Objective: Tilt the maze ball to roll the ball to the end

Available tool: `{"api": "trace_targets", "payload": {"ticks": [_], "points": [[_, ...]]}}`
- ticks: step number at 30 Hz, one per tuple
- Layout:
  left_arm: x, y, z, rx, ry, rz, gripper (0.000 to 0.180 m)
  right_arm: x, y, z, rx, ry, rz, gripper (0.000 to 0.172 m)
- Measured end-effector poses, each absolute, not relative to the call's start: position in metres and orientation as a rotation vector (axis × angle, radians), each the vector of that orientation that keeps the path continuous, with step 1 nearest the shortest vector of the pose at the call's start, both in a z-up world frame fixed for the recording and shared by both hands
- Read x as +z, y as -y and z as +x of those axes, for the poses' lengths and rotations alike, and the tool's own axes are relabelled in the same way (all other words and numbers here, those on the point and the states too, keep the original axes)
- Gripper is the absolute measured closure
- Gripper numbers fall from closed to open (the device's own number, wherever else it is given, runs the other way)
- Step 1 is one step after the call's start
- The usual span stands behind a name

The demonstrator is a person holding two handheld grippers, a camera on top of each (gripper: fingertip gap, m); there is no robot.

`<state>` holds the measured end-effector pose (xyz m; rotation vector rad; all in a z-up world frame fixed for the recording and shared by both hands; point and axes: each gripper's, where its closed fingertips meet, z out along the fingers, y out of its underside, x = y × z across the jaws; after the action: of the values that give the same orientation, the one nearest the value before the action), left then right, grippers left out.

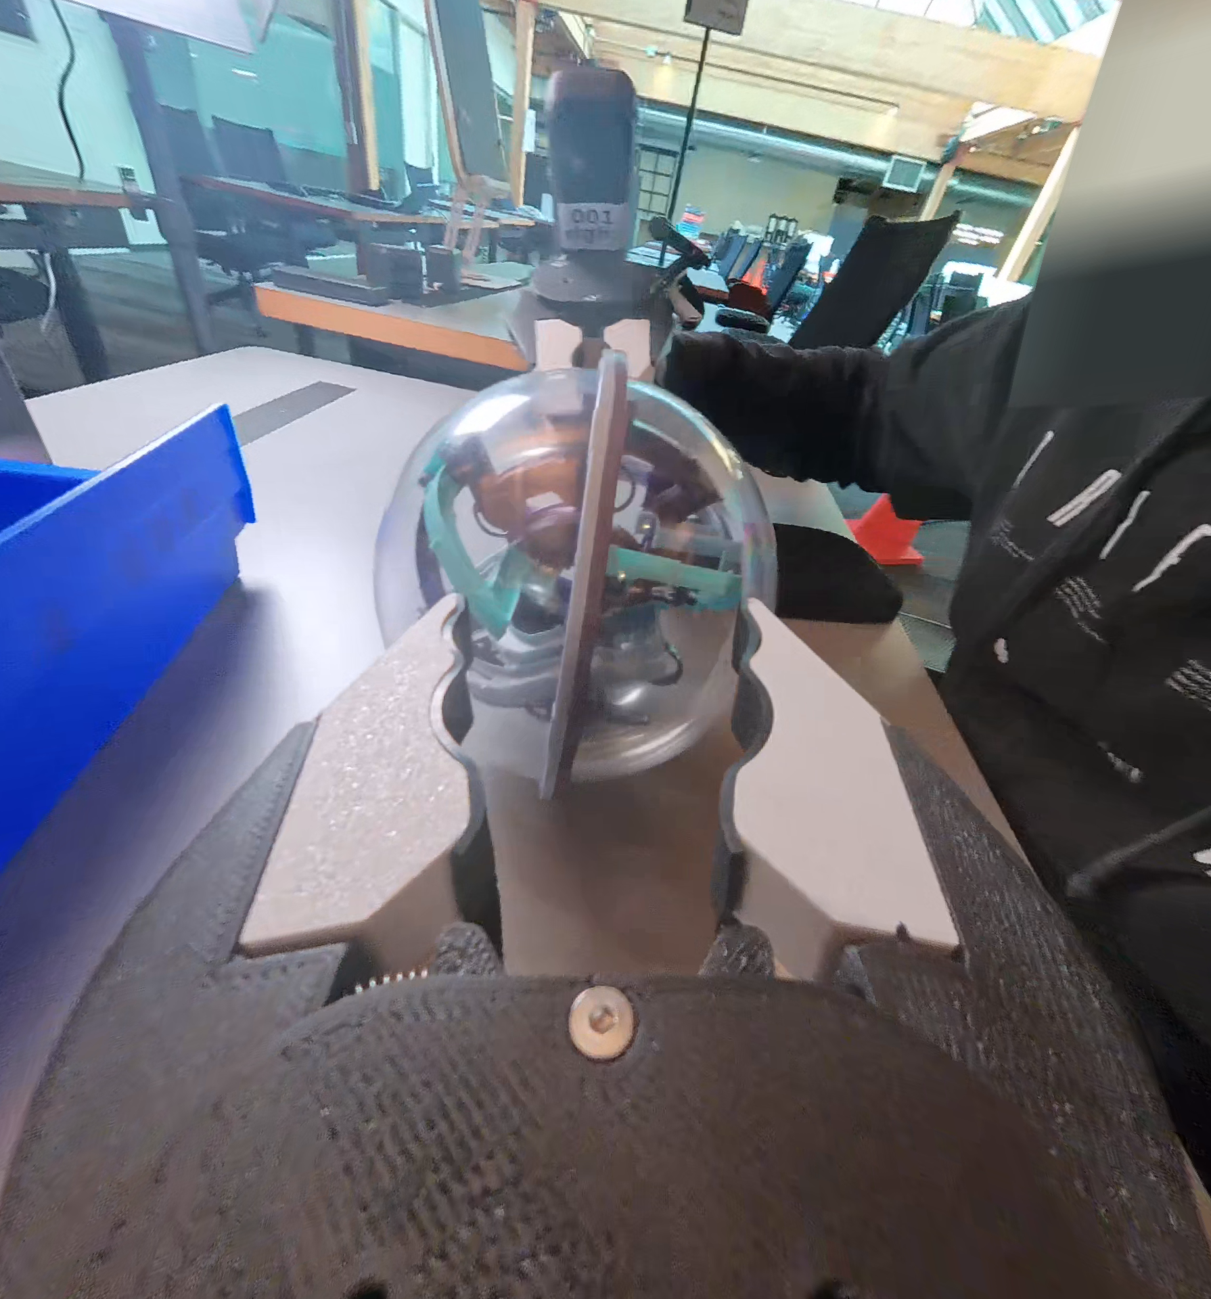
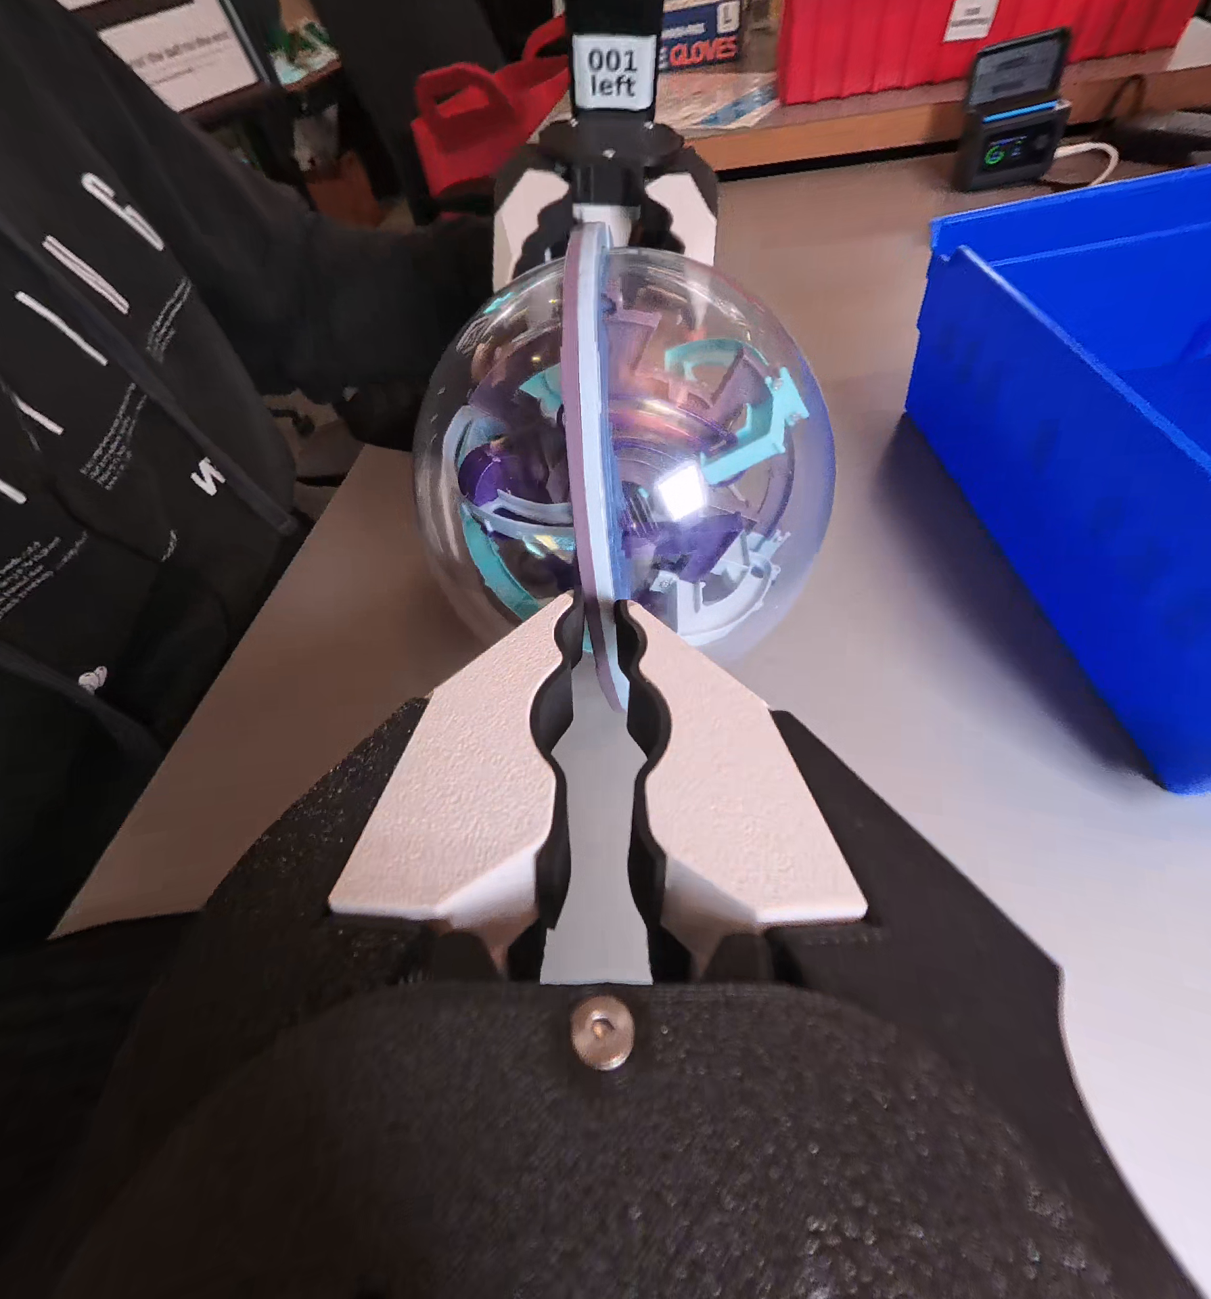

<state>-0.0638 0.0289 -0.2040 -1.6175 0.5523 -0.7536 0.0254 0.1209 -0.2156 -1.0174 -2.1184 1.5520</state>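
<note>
The maze ball (image 1: pixel 504 562) is a clear sphere with teal, purple and brown tracks inside and a flat grey rim (image 1: pixel 588 562) around its middle, held upright above the table. My left gripper (image 1: pixel 599 611) is shut on the sphere, one finger on each side of the rim. My right gripper (image 2: pixel 596 604) is shut on the near edge of the rim (image 2: pixel 592 422) of the maze ball (image 2: pixel 694 457). Each gripper shows at the ball's far side in the other view: the right (image 1: pixel 592 337), the left (image 2: pixel 606 232). I cannot make out the small ball inside.
A blue bin (image 1: pixel 96 597) stands on the pale table (image 1: pixel 307 457) to the left; it is on the right in the right wrist view (image 2: pixel 1081 492). A person's black sleeve (image 1: pixel 799 408) reaches in. A red object (image 1: pixel 884 534) lies beyond the table edge.
</note>
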Motion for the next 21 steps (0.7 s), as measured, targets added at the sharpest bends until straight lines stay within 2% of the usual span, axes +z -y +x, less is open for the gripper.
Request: {"api": "trace_targets", "payload": {"ticks": [2, 5, 6, 7, 9, 12, 14, 17, 19, 21], "points": [[-0.204, -0.031, -0.067, -0.749, -0.533, -1.61, 0.121, -0.216, -0.119, 0.027, 1.567, 2.049, -1.076, 0.166], [-0.203, -0.034, -0.07, -0.783, -0.521, -1.604, 0.129, -0.216, -0.118, 0.029, 1.59, 1.932, -1.185, 0.166], [-0.202, -0.036, -0.073, -0.793, -0.505, -1.591, 0.139, -0.216, -0.118, 0.029, 1.604, 1.894, -1.224, 0.166], [-0.2, -0.038, -0.077, -0.8, -0.478, -1.583, 0.157, -0.216, -0.118, 0.03, 1.62, 1.859, -1.269, 0.166], [-0.2, -0.042, -0.082, -0.844, -0.443, -1.592, 0.173, -0.218, -0.117, 0.03, 1.637, 1.798, -1.348, 0.166], [-0.201, -0.048, -0.085, -0.854, -0.408, -1.616, 0.174, -0.226, -0.114, 0.031, 1.636, 1.758, -1.42, 0.167], [-0.196, -0.049, -0.085, -0.808, -0.411, -1.597, 0.162, -0.226, -0.113, 0.031, 1.699, 1.681, -1.477, 0.167], [-0.176, -0.039, -0.079, -0.786, -0.416, -1.519, 0.117, -0.228, -0.115, 0.033, 1.723, 1.607, -1.516, 0.167], [-0.18, -0.033, -0.071, -0.699, -0.461, -1.558, 0.086, -0.23, -0.118, 0.034, 1.751, 1.548, -1.575, 0.167], [-0.194, -0.032, -0.061, -0.58, -0.494, -1.636, 0.062, -0.231, -0.12, 0.034, 1.796, 1.468, -1.64, 0.167]]}}
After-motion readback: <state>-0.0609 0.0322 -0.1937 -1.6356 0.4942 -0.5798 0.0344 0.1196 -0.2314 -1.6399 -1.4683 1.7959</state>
